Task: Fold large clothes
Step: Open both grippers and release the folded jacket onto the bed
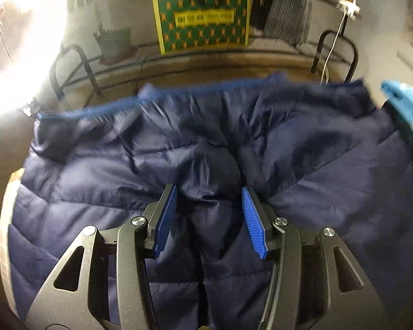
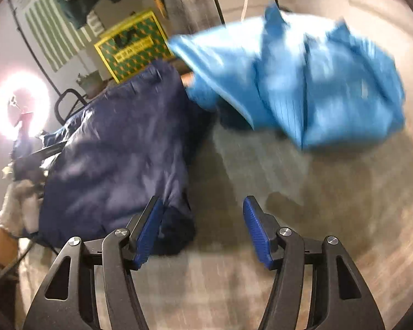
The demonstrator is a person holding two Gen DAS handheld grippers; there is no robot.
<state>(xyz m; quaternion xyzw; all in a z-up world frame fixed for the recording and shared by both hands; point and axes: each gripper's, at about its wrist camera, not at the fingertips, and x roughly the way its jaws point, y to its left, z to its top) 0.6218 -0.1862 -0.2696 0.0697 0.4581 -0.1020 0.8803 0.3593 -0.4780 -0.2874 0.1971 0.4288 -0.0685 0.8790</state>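
A navy quilted puffer jacket [image 1: 157,159] lies spread across the table and fills most of the left wrist view. My left gripper [image 1: 208,189] hangs open just over its middle, with a puffed bulge of fabric between the blue pads [image 1: 166,217]; no squeeze shows. In the right wrist view the same jacket [image 2: 118,148] lies to the left. My right gripper [image 2: 202,200] stands open over the bare table [image 2: 261,247], its left finger beside the jacket's near corner. A light blue garment [image 2: 303,82] lies crumpled and blurred at the far right.
A yellow-green patterned box [image 1: 201,16], a potted plant [image 1: 114,44] and black metal frames [image 1: 74,66] stand beyond the table. A ring light [image 1: 22,41] glares at left. A white-gloved hand [image 2: 16,203] is at the jacket's left side. The light blue garment [image 1: 407,104] shows at the right edge.
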